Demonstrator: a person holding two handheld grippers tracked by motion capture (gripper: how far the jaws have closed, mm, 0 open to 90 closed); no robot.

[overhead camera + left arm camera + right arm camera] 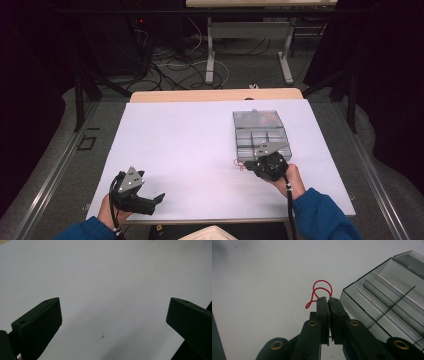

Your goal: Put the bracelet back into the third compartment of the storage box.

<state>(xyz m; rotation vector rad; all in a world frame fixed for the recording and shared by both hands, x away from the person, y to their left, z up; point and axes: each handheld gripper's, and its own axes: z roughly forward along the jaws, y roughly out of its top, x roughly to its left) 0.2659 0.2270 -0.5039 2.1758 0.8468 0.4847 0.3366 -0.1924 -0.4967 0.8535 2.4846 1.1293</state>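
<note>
One red wire (pixel 320 291) loops beyond the shut right tool (pixel 328 302) (beside box (pixel 387 302))

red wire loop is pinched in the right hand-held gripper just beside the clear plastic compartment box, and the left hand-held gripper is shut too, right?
Not quite: the left hand-held gripper is open, as the left gripper view shows its jaws wide apart over bare white table. The rest holds: the right hand-held gripper pinches the thin red wire loop beside the clear plastic compartment box.
</note>
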